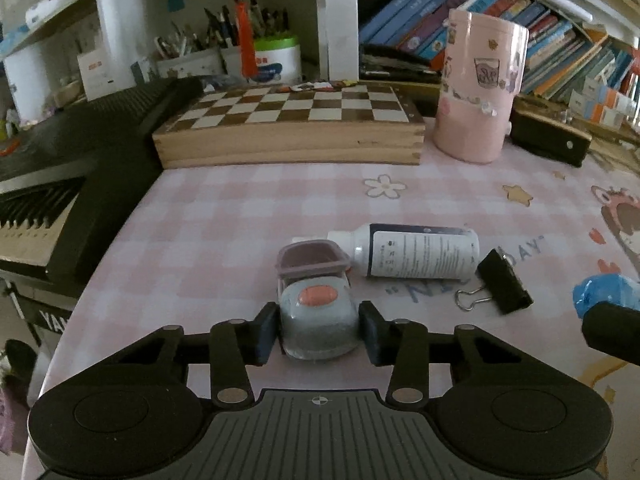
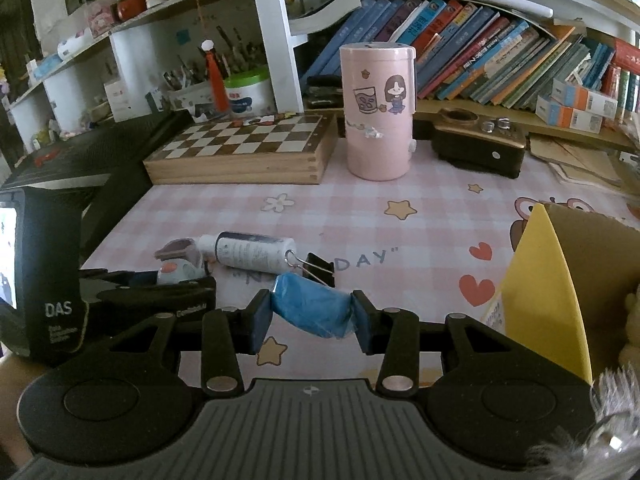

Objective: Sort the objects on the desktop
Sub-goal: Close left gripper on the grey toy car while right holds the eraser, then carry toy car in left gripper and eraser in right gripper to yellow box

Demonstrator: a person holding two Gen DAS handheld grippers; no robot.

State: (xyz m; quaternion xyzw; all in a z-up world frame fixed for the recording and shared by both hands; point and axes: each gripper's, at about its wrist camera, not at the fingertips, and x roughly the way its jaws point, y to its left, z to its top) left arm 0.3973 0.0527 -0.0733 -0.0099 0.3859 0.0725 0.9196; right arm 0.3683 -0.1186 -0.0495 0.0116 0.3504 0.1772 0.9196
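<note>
Left wrist view showed the left gripper (image 1: 319, 334) with its pads on either flank of a small grey case (image 1: 318, 322), lid flipped up, resting on the mat (image 1: 240, 216); whether the pads pressed it or only bracketed it could not be told. The right gripper (image 2: 313, 317) was clenched on a blue wrapped bundle (image 2: 314, 310), held above the mat. Taking the white bottle (image 1: 416, 254) as landmark: the case lay touching its cap end, a black binder clip (image 1: 505, 286) sat just beside its base, and the pink canister (image 1: 478, 90) and chessboard box (image 1: 288, 128) stood well behind it. An open cardboard box (image 2: 568, 288) stood far to the bottle's right, probably the bin for sorted items. To do this step well, the left pads should probably squeeze the case low on its body, clear of the open lid, and lift straight up so the touching bottle does not roll, while the right keeps a gentle hold on the soft bundle.
</note>
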